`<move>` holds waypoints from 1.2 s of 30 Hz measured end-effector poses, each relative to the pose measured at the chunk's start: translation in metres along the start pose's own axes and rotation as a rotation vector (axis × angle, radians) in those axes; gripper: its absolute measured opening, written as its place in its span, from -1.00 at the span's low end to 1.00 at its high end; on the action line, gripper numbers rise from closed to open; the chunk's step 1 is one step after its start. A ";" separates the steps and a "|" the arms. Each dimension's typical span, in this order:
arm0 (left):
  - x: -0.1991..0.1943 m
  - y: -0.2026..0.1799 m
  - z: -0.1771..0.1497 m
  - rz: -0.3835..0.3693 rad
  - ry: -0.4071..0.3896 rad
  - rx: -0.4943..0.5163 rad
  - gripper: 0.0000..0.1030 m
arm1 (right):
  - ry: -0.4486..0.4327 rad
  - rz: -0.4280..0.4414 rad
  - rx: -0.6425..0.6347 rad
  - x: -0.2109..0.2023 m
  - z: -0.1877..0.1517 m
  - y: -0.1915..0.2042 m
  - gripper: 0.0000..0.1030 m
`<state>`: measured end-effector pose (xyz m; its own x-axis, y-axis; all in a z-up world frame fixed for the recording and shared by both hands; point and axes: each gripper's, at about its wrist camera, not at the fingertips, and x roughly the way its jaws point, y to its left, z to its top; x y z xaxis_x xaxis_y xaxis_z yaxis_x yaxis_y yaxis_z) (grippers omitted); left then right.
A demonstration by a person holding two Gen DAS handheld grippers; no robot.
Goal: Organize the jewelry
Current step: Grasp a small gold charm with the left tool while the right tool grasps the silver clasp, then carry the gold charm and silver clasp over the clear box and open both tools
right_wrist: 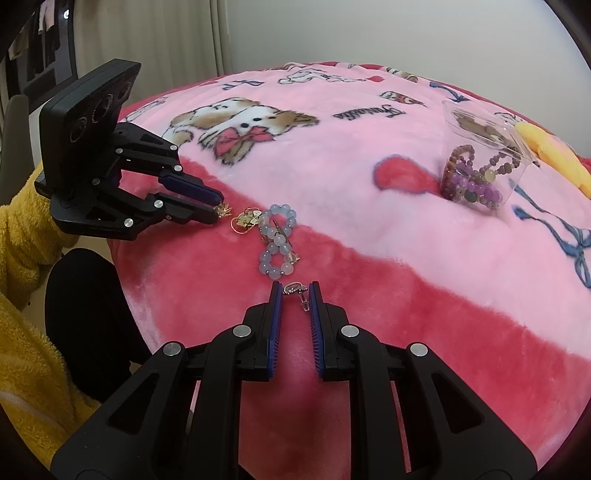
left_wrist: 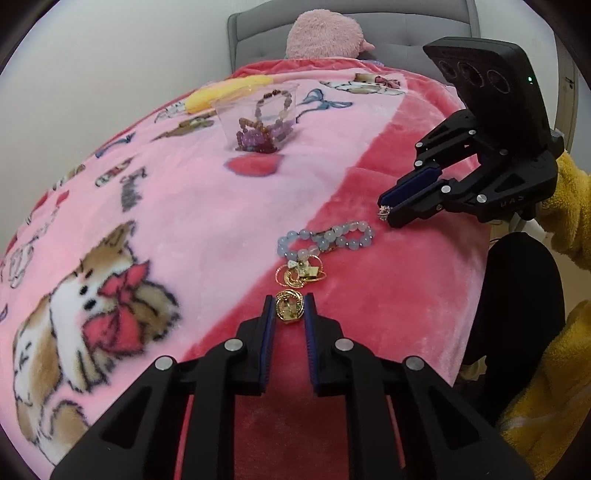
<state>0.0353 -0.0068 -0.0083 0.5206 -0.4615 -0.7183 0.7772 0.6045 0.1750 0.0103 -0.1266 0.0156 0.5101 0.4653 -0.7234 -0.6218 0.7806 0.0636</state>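
My left gripper (left_wrist: 290, 308) is shut on a round gold earring (left_wrist: 289, 309), pinched at the fingertips just above the red band of the blanket; the right wrist view shows the same gripper (right_wrist: 221, 207) with the gold piece (right_wrist: 224, 210) at its tip. My right gripper (right_wrist: 295, 290) is shut on a small silver earring (right_wrist: 295, 289) with a clear drop hanging below; it also appears at the right of the left wrist view (left_wrist: 386, 211). Between the two grippers lie a pale blue bead bracelet (left_wrist: 327, 238) (right_wrist: 277, 240) and a small heap of gold jewelry (left_wrist: 301, 273) (right_wrist: 245, 220).
A clear plastic box (left_wrist: 258, 110) (right_wrist: 484, 125) holding purple and brown bead bracelets rests further back on the pink dog-print blanket (left_wrist: 166, 221). A yellow plush (left_wrist: 229, 92) and a pink plush (left_wrist: 325, 33) lie near the grey headboard. A person's yellow fleece sleeve (right_wrist: 22, 229) and dark leg border the bed edge.
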 end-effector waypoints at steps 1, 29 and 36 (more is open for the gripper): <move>-0.001 0.000 0.000 -0.002 -0.003 -0.001 -0.71 | -0.001 0.001 0.002 0.000 0.000 -0.001 -0.72; -0.027 0.024 0.084 0.001 -0.277 -0.035 -0.71 | -0.205 -0.200 -0.004 -0.064 0.055 -0.036 -0.72; -0.003 0.041 0.137 -0.029 -0.319 -0.047 -0.71 | -0.268 -0.269 0.074 -0.079 0.079 -0.075 -0.73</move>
<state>0.1145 -0.0697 0.0931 0.5887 -0.6548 -0.4739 0.7800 0.6141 0.1205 0.0633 -0.1888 0.1227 0.7926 0.3252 -0.5158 -0.4055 0.9129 -0.0475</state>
